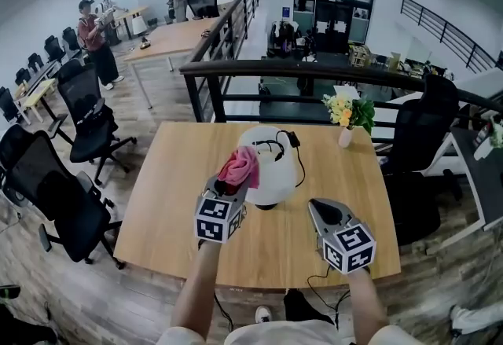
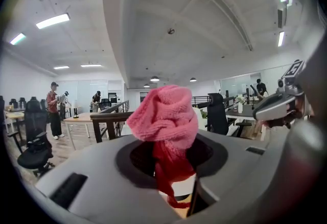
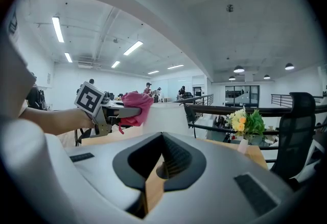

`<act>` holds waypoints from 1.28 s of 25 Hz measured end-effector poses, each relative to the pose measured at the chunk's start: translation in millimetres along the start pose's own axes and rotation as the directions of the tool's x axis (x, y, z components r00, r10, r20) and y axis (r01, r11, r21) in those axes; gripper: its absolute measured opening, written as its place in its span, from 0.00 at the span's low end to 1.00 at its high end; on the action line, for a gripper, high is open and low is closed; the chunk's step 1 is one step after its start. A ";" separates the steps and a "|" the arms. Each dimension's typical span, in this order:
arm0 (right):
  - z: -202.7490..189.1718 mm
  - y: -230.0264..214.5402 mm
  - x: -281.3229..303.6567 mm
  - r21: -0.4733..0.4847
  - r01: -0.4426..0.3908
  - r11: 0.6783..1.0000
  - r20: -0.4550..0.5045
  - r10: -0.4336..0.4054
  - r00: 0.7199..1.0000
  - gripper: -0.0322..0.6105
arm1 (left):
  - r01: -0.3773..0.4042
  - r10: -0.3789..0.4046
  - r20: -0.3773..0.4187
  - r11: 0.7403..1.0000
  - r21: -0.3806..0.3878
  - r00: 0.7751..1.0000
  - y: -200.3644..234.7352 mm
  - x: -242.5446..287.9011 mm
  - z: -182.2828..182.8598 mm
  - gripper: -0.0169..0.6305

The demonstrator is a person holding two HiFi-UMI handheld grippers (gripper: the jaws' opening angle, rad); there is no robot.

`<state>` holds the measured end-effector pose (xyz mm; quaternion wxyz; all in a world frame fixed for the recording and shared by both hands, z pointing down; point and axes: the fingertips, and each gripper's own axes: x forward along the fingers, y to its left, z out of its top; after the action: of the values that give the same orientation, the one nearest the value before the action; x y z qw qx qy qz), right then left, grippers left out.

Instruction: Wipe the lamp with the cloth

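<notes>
Lamp (image 1: 271, 166): white, rounded shade on a dark base, standing near the middle of the wooden table (image 1: 181, 178). A black cord (image 1: 295, 148) is draped over its top and trails down the far side.

Cloth (image 1: 239, 167): pink, bunched into a wad, up against the left side of the shade. I cannot confirm actual contact from any view.

Left gripper (image 1: 234, 180): jaws clamped on the cloth, with most of the fabric bulging out ahead of the tips.

Right gripper (image 1: 318, 211): jaws together with nothing between them, held over the table to the right of the lamp base and apart from it.

Hazards, as I judge them:
- Tipping or sliding. Nothing braces the lamp, so a firm sideways wipe from my left could push it over or skate it towards the right.
- Cord snag. A stroke over the crown could catch the cord and drag the lamp.
- Poor coverage. A balled cloth wipes with a small patch only, and hard jaw tips may meet the shade if I press in.
- Cloth loss. Friction on the shade could pull the wad out of the jaws.
- Flower vase (image 1: 346, 127): at the far right edge, at risk if the lamp topples that way.
</notes>
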<state>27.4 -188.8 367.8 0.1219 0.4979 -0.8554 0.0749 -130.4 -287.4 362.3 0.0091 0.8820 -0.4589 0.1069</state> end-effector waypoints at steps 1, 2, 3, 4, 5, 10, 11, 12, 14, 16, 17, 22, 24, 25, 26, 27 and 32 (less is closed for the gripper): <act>-1.5 0.1 -0.1 0.000 0.000 1.000 -0.003 0.000 1.000 0.07 | 0.000 0.000 -0.005 1.000 -0.003 1.000 -0.2 0.4 -3.4 0.28; -2.8 -0.1 0.0 0.000 0.000 1.000 -0.005 0.000 1.000 0.07 | 0.000 -0.001 -0.011 1.000 -0.006 1.000 -0.5 1.0 -7.5 0.28; -4.2 -0.4 0.2 0.000 0.001 1.000 -0.008 -0.001 1.000 0.07 | 0.001 -0.001 -0.018 1.000 -0.009 1.000 -0.8 1.6 -12.2 0.28; -5.5 -0.7 0.3 0.002 0.003 1.000 -0.011 -0.003 1.000 0.07 | 0.002 -0.002 -0.026 1.000 -0.013 1.000 -1.2 2.2 -17.2 0.28; -6.9 -0.9 0.4 0.004 0.004 1.000 -0.013 -0.004 1.000 0.07 | 0.003 -0.004 -0.034 1.000 -0.017 0.999 -1.4 2.7 -22.4 0.28; -17.7 1.0 0.2 0.018 0.006 1.000 -0.028 -0.006 1.000 0.07 | 0.006 -0.008 -0.061 0.999 -0.046 0.998 -2.0 4.8 -46.0 0.28; -20.3 1.8 0.3 0.021 0.006 1.000 -0.032 -0.005 0.999 0.07 | 0.005 -0.009 -0.067 0.999 -0.052 0.998 -2.3 5.0 -50.6 0.28; -23.0 2.9 0.6 0.023 0.004 1.000 -0.038 -0.004 0.999 0.07 | 0.004 -0.008 -0.075 0.998 -0.056 0.997 -2.5 5.4 -55.7 0.28; -27.9 4.7 0.4 0.024 0.004 1.000 -0.048 -0.003 0.999 0.07 | 0.002 -0.008 -0.093 0.998 -0.066 0.996 -3.5 5.8 -67.4 0.28; -31.9 5.0 -1.1 0.028 0.006 1.000 -0.054 -0.005 0.999 0.07 | -0.003 -0.006 -0.110 0.997 -0.078 0.994 -5.2 6.1 -79.5 0.28; -33.7 4.8 -1.8 0.030 0.007 1.000 -0.056 -0.006 0.998 0.07 | -0.006 -0.004 -0.117 0.996 -0.084 0.993 -6.1 6.4 -85.1 0.28; -42.7 6.0 -4.3 0.040 0.012 0.999 -0.071 -0.009 0.997 0.07 | -0.017 0.002 -0.141 0.994 -0.106 0.990 -9.3 7.9 -103.4 0.28; -46.1 8.0 -5.6 0.044 0.014 0.999 -0.075 -0.011 0.997 0.07 | -0.015 -0.003 -0.158 0.993 -0.113 0.988 -10.4 7.3 -112.0 0.28; -47.3 8.8 -6.4 0.045 0.016 0.999 -0.076 -0.012 0.997 0.07 | -0.014 -0.006 -0.168 0.993 -0.117 0.986 -10.9 6.9 -116.9 0.28; -48.4 9.3 -7.5 0.047 0.018 0.999 -0.077 -0.014 0.997 0.07 | -0.014 -0.008 -0.177 0.992 -0.123 0.984 -11.5 6.8 -121.8 0.28; -49.2 9.4 -8.9 0.048 0.020 0.999 -0.078 -0.017 0.997 0.07 | -0.014 -0.010 -0.186 0.991 -0.129 0.983 -12.4 6.9 -126.3 0.28; -50.1 12.0 -19.3 0.046 0.039 0.998 -0.078 -0.035 0.996 0.07 | -0.031 -0.001 -0.220 0.990 -0.141 0.975 -14.7 2.4 -139.2 0.28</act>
<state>32.8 -154.3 410.3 0.1444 0.5131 -0.8387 0.1121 -142.2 -264.9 499.9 0.1223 0.8584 -0.4681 0.1706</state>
